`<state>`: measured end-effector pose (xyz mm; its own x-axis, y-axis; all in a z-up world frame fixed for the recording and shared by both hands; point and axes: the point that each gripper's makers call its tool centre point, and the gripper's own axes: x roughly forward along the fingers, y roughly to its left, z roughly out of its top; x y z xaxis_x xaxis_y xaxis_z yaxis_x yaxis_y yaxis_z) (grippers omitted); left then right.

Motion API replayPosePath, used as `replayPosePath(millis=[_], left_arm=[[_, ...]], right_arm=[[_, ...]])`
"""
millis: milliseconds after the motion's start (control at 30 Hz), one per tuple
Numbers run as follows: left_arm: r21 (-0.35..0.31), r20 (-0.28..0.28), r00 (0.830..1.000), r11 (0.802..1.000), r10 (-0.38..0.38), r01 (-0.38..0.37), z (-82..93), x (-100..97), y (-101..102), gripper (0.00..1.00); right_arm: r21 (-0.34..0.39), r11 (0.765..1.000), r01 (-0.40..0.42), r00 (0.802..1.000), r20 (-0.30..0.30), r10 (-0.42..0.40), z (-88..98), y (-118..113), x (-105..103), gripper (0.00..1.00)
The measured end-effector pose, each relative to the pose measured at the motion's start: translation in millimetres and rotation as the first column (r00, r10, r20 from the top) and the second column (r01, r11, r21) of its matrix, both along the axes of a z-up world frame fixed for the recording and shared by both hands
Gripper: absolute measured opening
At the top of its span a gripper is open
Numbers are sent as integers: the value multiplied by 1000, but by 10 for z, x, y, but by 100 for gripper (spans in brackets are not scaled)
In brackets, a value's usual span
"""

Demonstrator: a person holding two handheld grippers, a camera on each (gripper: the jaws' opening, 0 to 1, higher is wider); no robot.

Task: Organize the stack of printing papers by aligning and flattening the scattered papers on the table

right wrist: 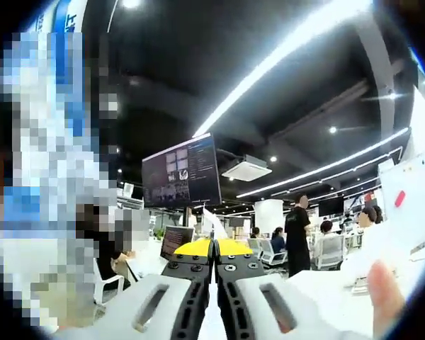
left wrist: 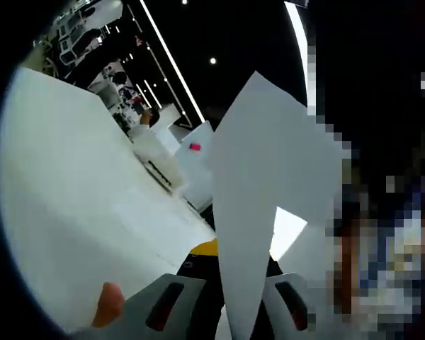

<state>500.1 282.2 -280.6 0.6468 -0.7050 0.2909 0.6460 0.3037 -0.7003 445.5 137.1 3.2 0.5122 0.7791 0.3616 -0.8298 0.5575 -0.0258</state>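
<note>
Pinched between the left gripper [left wrist: 230, 301] jaws, a white paper sheet [left wrist: 269, 184] stands up edgewise, lifted above the white table [left wrist: 71, 212]. Right gripper [right wrist: 214, 280] jaws are pressed together on a thin paper edge, pointing toward a hanging monitor [right wrist: 182, 172].

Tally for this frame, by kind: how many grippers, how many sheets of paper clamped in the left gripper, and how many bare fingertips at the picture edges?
Grippers: 2 (left gripper, right gripper)
Sheet of paper clamped in the left gripper: 1
Fingertips: 2 (one in the left gripper view, one in the right gripper view)
Total: 5
</note>
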Motion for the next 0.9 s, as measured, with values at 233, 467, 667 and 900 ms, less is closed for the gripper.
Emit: replayPosePath(millis=[233, 467, 667, 900], left_arm=[[-18, 0, 1000, 1000, 0, 0, 15, 12, 31, 6], [-50, -4, 1000, 999, 0, 0, 34, 10, 46, 6], [-57, -6, 1000, 998, 0, -1, 37, -3, 36, 6], [-64, -9, 1000, 998, -2, 2, 38, 0, 26, 6]], right_arm=[[8, 1000, 24, 999, -26, -24, -35, -121, 104, 0], [17, 999, 36, 996, -76, -35, -284, -238, 170, 0], [54, 998, 11, 988, -153, -2, -555, -290, 208, 0], [131, 990, -53, 972, -220, 81, -854, -253, 94, 0]])
